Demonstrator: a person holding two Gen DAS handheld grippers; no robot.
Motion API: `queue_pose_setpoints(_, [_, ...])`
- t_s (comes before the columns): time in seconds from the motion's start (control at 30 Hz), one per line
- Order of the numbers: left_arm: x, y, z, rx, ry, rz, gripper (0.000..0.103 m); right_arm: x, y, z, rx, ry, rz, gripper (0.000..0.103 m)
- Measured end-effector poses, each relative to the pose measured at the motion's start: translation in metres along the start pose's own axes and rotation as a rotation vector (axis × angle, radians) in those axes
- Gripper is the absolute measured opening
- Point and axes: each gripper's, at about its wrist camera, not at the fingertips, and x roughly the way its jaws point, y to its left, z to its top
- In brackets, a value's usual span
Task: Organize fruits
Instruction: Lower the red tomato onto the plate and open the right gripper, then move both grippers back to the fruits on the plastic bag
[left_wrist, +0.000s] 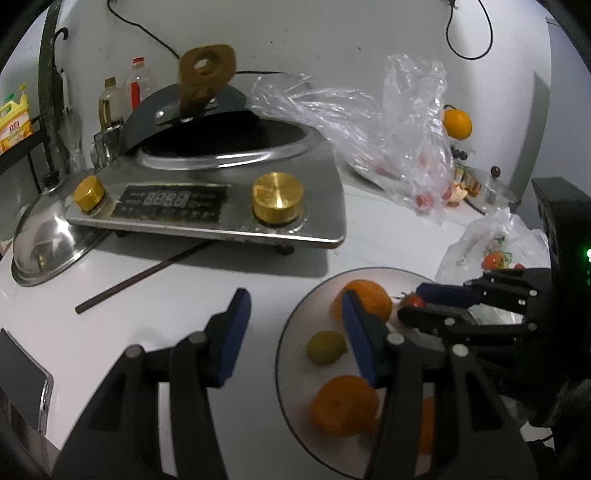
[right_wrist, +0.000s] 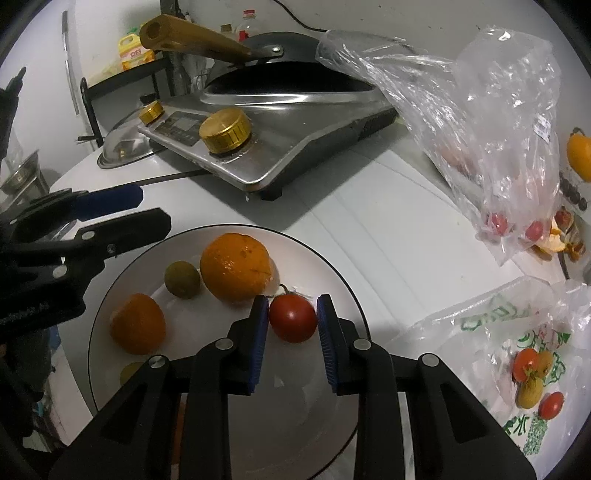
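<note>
The right tongs sit low in the centre of the right wrist view, their blue pads closed on a small red tomato and pressing it from both sides. The tomato hangs over the right part of the plate, just beside the big orange; whether it already rests on the plate I cannot tell. The left tongs stand partly open with nothing between them, one pad over the bare counter and the other over the plate's edge, in the lower middle of the left wrist view.

Already on the plate are the big orange at centre, a smaller orange at lower left and a green-yellow fruit between them. More tomatoes and yellow fruit lie in the printed bag at lower right, and a few red ones in the clear bag at upper right.

The step in hand looks like setting this tomato down among the fruit on the plate. Next the right tongs need to lower it until it sits on the plate, open gently so it does not roll against the orange or off the rim, then draw back clear. After that the printed bag at lower right is probably the next place to reach.
</note>
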Motion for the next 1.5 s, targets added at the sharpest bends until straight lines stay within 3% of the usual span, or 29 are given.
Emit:
queue_pose_setpoints(0.2, [-0.01, -0.009, -0.001, 0.01, -0.011, 0.003, 0.054, -0.014, -0.006, -0.005, 0.02, -0.028, -0.009, 0.04])
queue_pose_setpoints(0.53, [-0.032, -0.032, -0.001, 0.041, -0.051, -0.002, 0.055, -0.045, -0.011, -0.016, 0.03, -0.072, -0.027, 0.04])
queue_pose_setpoints(0.67, [-0.04, -0.04, -0.001, 0.041, -0.065, -0.011, 0.069, -0.061, -0.015, -0.021, 0.039, -0.094, -0.038, 0.04])
queue_pose_setpoints(1.5, [-0.068, -0.11, -0.006, 0.096, -0.103, -0.079, 0.069, -0.131, -0.045, -0.059, 0.088, -0.185, -0.094, 0.04])
